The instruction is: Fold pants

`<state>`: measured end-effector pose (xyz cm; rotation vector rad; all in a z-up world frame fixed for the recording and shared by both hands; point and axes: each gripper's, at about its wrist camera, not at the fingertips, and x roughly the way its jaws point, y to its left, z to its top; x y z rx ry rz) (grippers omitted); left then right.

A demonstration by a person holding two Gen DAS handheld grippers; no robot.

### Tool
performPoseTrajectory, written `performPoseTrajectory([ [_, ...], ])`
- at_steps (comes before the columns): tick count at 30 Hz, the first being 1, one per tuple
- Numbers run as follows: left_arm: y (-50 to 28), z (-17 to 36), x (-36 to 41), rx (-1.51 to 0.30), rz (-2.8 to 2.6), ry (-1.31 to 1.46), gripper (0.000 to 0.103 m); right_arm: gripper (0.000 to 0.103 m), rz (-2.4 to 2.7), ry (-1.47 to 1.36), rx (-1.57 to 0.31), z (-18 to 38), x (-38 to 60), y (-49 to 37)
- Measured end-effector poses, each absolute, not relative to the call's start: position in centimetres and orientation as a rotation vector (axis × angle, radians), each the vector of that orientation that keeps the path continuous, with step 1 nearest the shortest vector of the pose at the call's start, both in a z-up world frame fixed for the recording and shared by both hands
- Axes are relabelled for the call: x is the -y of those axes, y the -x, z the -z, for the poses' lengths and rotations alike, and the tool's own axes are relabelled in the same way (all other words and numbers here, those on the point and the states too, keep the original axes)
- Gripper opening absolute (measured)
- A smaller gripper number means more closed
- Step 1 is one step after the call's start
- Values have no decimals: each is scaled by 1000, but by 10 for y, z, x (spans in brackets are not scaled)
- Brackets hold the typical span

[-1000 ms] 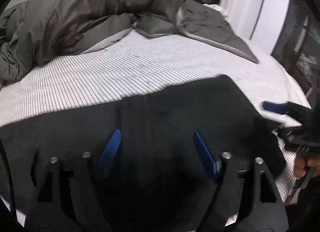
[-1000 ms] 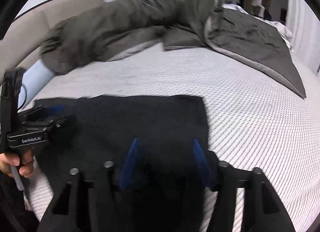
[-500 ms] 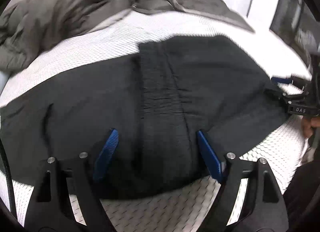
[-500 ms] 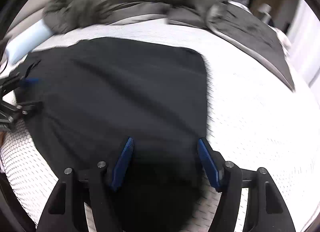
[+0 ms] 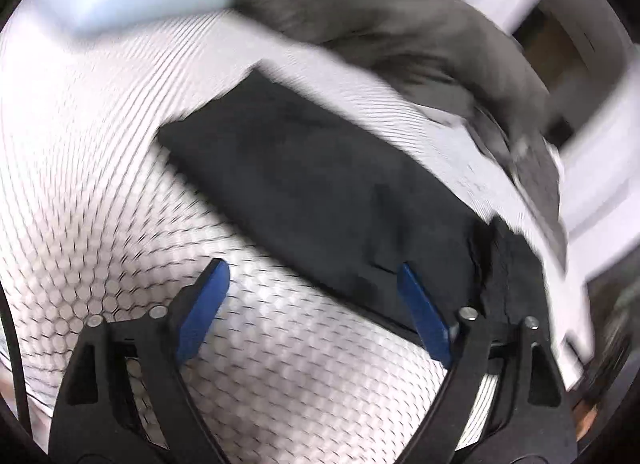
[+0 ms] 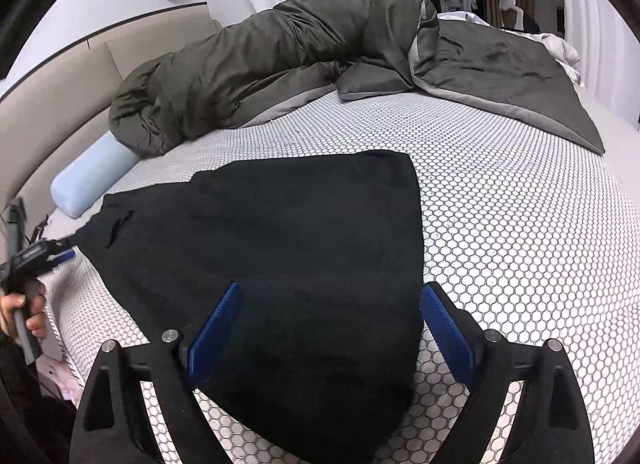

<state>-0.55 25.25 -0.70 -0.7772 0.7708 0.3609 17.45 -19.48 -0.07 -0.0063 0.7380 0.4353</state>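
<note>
The right tool [image 6: 328,328] is opening wide, its blue pads straddling the black pants [image 6: 280,248] without pressing them. The left tool [image 5: 312,304] gapes wide over the bed [image 5: 280,364], the pants just ahead, unheld. No readable writing.

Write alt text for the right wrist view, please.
Black pants lie folded flat on a honeycomb-patterned mattress. The right gripper is opening over their near end. A rumpled grey duvet lies behind them.
</note>
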Motion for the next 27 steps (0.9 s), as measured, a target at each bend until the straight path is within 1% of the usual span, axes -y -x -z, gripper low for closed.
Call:
performPoseTrajectory([
  [1, 8, 17, -265, -765, -368, 862, 67, 92, -440, 0, -734, 0, 195, -174],
  [2, 10, 21, -274, -738, -370, 923, 65, 92, -444, -4, -730, -1, 195, -172],
  [3, 8, 22, -282, -712, -370, 953, 59, 92, -448, -4, -727, -2, 195, -170],
  [4, 5, 23, -292, -690, -371, 984, 47, 92, -452, -3, -726, -2, 194, -170],
  [5, 2, 24, -300, -675, -380, 1013, 39, 92, -452, 0, -726, -2, 194, -169],
  [7, -3, 33, -312, -668, -411, 1053, 10, 92, -461, 3, -731, 1, 193, -170],
  [9, -5, 32, -308, -639, -440, 1047, 6, 92, -461, 3, -738, 4, 194, -171],
  [10, -5, 22, -301, -614, -449, 1008, 5, 92, -460, 3, -744, 5, 195, -172],
  [13, -11, -33, -264, -518, -388, 819, 4, 92, -445, -4, -745, 5, 200, -172],
  [17, -19, -99, -179, -420, -186, 633, 0, 92, -439, -30, -727, 0, 207, -171],
  [20, -40, -131, -83, -413, 48, 502, 0, 92, -428, -48, -719, -2, 213, -171],
  [23, -50, -133, -12, -471, 183, 371, 0, 92, -410, -57, -728, 1, 218, -174],
  [27, -59, -103, -3, -574, 136, 443, 0, 92, -391, -56, -739, 2, 227, -173],
])
